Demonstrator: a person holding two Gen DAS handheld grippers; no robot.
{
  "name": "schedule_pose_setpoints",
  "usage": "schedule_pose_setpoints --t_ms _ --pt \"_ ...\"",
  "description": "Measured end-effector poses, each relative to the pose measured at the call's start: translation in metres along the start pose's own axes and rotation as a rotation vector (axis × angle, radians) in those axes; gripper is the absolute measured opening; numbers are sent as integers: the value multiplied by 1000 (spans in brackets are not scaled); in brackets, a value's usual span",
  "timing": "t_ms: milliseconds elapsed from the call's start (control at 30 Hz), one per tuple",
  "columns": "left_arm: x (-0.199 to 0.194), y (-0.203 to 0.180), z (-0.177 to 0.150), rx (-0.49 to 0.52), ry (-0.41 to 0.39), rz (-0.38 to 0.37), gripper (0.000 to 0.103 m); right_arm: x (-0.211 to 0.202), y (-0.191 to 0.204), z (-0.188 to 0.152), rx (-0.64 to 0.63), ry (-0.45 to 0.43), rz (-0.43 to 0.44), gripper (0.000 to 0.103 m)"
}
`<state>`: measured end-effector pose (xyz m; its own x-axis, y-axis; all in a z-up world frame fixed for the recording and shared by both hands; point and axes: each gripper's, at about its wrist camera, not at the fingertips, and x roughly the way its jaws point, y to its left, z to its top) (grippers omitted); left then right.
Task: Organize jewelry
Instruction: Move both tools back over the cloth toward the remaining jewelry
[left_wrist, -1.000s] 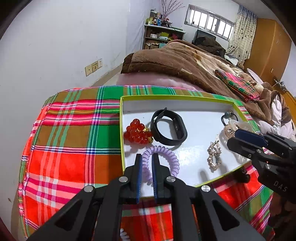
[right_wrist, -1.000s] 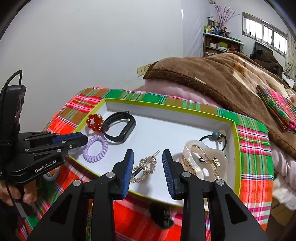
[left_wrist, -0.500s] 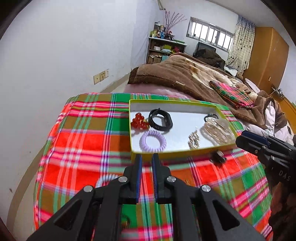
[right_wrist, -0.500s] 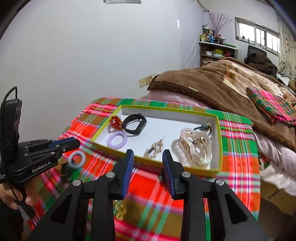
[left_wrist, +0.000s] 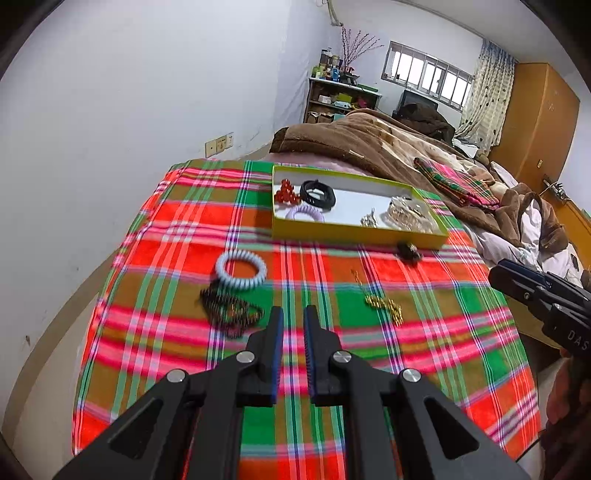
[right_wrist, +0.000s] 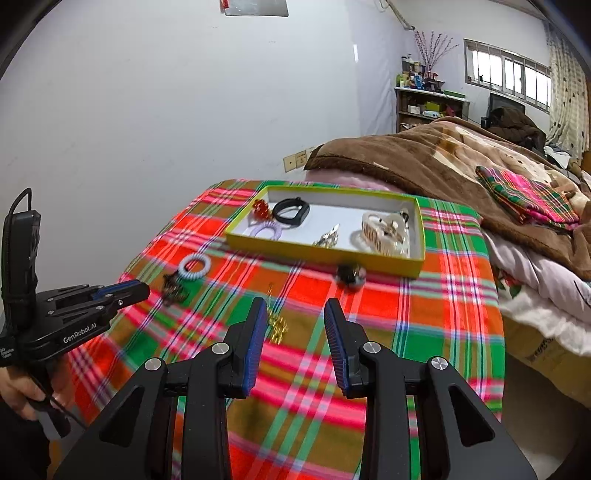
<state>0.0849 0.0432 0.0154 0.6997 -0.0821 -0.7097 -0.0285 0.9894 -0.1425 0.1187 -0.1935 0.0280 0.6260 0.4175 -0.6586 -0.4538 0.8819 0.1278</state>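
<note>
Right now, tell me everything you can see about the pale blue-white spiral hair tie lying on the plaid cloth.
The pale blue-white spiral hair tie is a closed ring of ribbed coil, plastic by its look, lying flat on the red and green plaid cloth, outside the yellow-green tray and on the near side of it. Its near edge meets or overlaps a dark beaded bracelet; the blur hides which. Neither gripper touches it.
</note>
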Motion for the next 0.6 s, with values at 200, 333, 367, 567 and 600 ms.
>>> schedule_pose_setpoints --t_ms 200,333,367,567,600 --pt "-19 -1 -22 -11 -5 -2 11 -14 9 -14 -18 -1 7 33" --pt "-28 -4 -29 -13 -10 -5 11 -19 13 -18 -18 -3 20 33" --pt "-29 -3 -30 -17 -10 -7 11 -20 14 -19 -18 -4 21 33" --pt "-31 3 -39 -30 2 -3 11 -16 18 -23 -27 10 24 33" --pt "-30 5 -40 -33 6 -1 11 -14 18 -23 -28 13 24 33"
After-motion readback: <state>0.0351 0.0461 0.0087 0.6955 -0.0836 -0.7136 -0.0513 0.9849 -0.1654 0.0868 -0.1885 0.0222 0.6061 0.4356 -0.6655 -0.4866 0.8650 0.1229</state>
